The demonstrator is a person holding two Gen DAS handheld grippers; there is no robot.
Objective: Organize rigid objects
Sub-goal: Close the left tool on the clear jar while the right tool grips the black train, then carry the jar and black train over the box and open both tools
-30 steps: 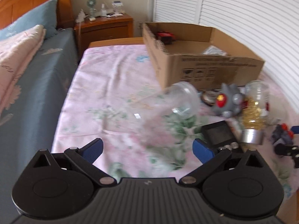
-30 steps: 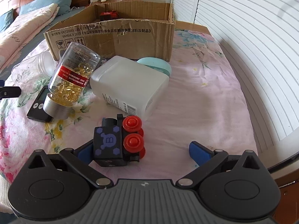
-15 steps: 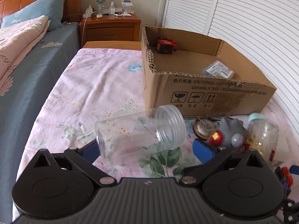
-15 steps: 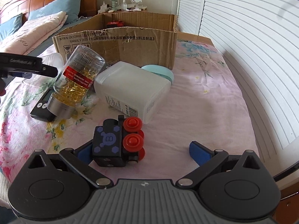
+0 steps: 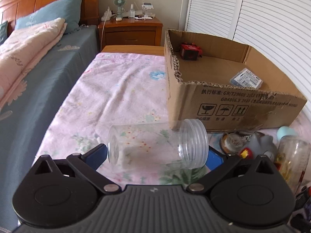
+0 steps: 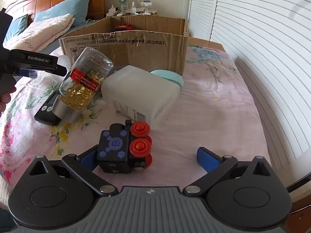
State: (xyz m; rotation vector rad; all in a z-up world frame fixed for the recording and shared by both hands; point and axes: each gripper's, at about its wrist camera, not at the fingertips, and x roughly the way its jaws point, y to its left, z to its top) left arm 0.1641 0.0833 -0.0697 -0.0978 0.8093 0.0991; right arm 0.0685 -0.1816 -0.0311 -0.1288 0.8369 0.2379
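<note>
My left gripper [image 5: 155, 156] is shut on a clear plastic jar [image 5: 157, 144], held sideways above the pink bedsheet, its threaded mouth to the right. A cardboard box [image 5: 233, 104] stands just beyond, with a red toy [image 5: 189, 51] and a small packet [image 5: 246, 78] inside. My right gripper [image 6: 147, 158] is open; a black toy block with red wheels [image 6: 124, 149] lies by its left finger. A capsule bottle [image 6: 85, 83], a white container [image 6: 140, 95] and the box [image 6: 136, 52] lie ahead.
A grey toy [image 5: 258, 147] and a round tin [image 5: 231, 141] lie in front of the box. A black digital scale [image 6: 48, 106] sits under the capsule bottle. A teal lid [image 6: 171, 76] lies behind the white container. A nightstand [image 5: 130, 31] stands at the back.
My left gripper closed on the clear jar and lifted it, moving toward the box. The right gripper has barely moved; the left gripper now shows at its left edge.
</note>
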